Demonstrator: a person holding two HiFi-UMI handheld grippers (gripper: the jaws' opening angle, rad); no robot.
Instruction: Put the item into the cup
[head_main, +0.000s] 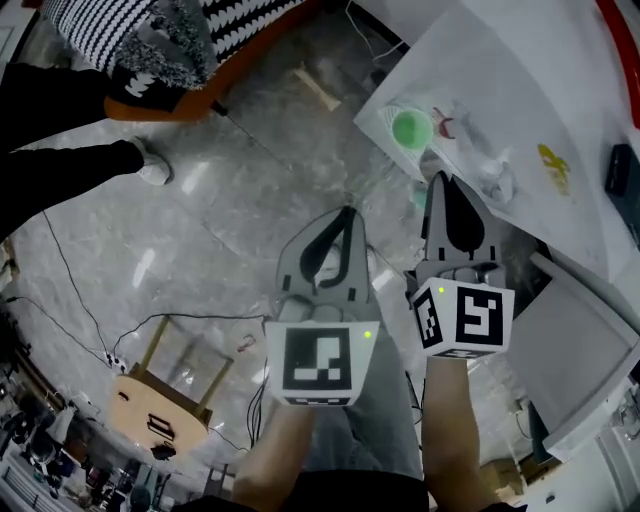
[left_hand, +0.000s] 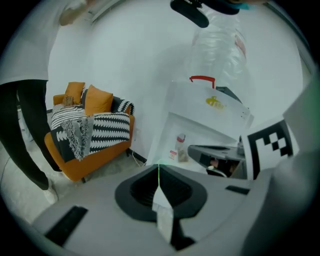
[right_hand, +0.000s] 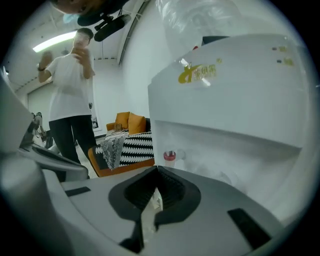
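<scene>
- The left gripper (head_main: 346, 213) is in the middle of the head view, over the marble floor (head_main: 250, 170). In the left gripper view its jaws are pressed together at the tips, and nothing is between them.
- The right gripper (head_main: 440, 181) is just beside it, at 3 o'clock from it and a little further forward. Its tips reach the near edge of the white counter (head_main: 520, 60). In the right gripper view these jaws also meet at the tips, with nothing in them.
- The green cup (head_main: 410, 128) stands on the counter, toward 1 o'clock in the head view and at about 11 o'clock from the tips of the right gripper. It is near them, but not touching.
- A crumpled clear plastic bag (head_main: 490, 165) lies on the counter at 3 o'clock from the cup.
- The right gripper view shows a small bottle with a red cap (right_hand: 170, 156) by the white counter front, straight ahead of the jaws at 12 o'clock. Which thing is the item for the cup, I cannot tell.
- A yellow logo (head_main: 553, 166) is printed on the white surface, toward 2 o'clock in the head view.
- An orange sofa (head_main: 165, 108) with a black and white striped blanket (head_main: 230, 25) is at 11 o'clock in the head view.
- A person's leg (head_main: 60, 165) in black, with a white shoe, comes in from 9 o'clock.
- A wooden stool (head_main: 160, 398) stands at 8 o'clock, with cables on the floor around it.
</scene>
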